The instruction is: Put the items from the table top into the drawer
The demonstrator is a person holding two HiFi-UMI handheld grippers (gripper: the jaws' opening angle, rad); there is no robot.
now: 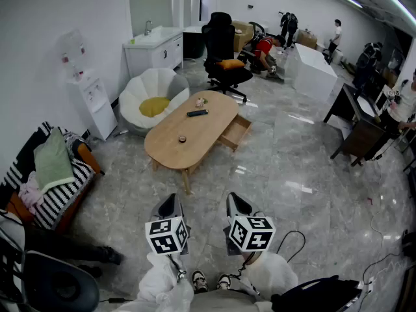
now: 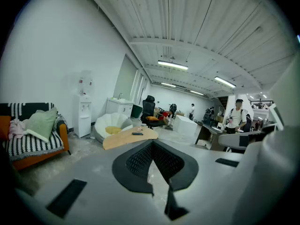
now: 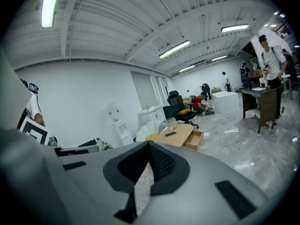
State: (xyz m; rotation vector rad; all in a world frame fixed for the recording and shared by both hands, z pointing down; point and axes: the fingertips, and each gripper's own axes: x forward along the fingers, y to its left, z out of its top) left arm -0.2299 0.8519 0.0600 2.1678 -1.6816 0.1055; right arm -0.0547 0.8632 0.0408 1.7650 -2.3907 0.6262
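Left claw (image 2: 152, 143) and right claw (image 3: 149, 144) are clenched, empty. Remote (image 1: 197, 113) lies slantwise near the table's (image 1: 170, 149) far end, drawer (image 1: 235, 132) open.

The small round item (image 1: 182, 138) on the table (image 1: 209, 125) is too small to identify.

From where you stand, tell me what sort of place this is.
Probably an open office hall with a lounge corner: sofa, low table and water dispenser near, office chair and desks beyond.
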